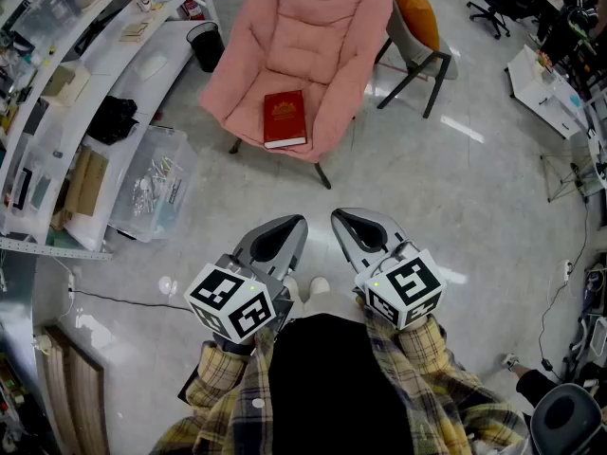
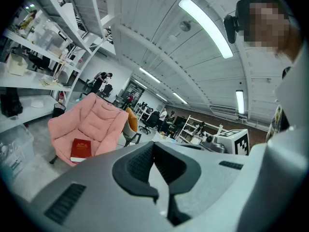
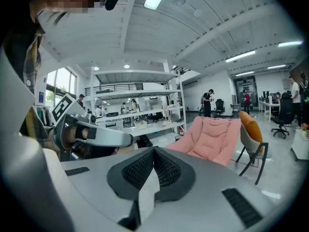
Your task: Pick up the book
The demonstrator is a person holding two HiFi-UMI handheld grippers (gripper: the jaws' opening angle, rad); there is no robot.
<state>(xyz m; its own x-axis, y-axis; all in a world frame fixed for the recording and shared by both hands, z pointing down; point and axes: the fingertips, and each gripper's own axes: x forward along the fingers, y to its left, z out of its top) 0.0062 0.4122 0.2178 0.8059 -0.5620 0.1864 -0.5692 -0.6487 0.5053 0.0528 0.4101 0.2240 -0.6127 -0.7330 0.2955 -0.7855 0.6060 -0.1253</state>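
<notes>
Both hang near the body: the left gripper (image 1: 287,227) and the right gripper (image 1: 347,220) each have their jaws pressed together, holding nothing. The dark red hardcover book (image 1: 285,118) lies flat, far off, on the pink padded chair (image 1: 313,36). The risk: that soft seat gives under the jaws, and a nudge slides the book off the near edge.

The book (image 1: 285,118) is deep red, with a gold emblem on the cover and a white page edge. The padded chair (image 1: 313,27) is soft pink on dark legs; the cushion (image 1: 414,3) beside it is orange. The left gripper (image 1: 297,221) and right gripper (image 1: 339,215) are grey, their fingers (image 2: 140,163) lined in black, dotted texture. Their marker cubes (image 1: 230,301) are white with black square patterns. The sleeves (image 1: 223,373) are yellow plaid. The floor (image 1: 455,207) is pale glossy grey, and the bin (image 1: 206,47) is black.
</notes>
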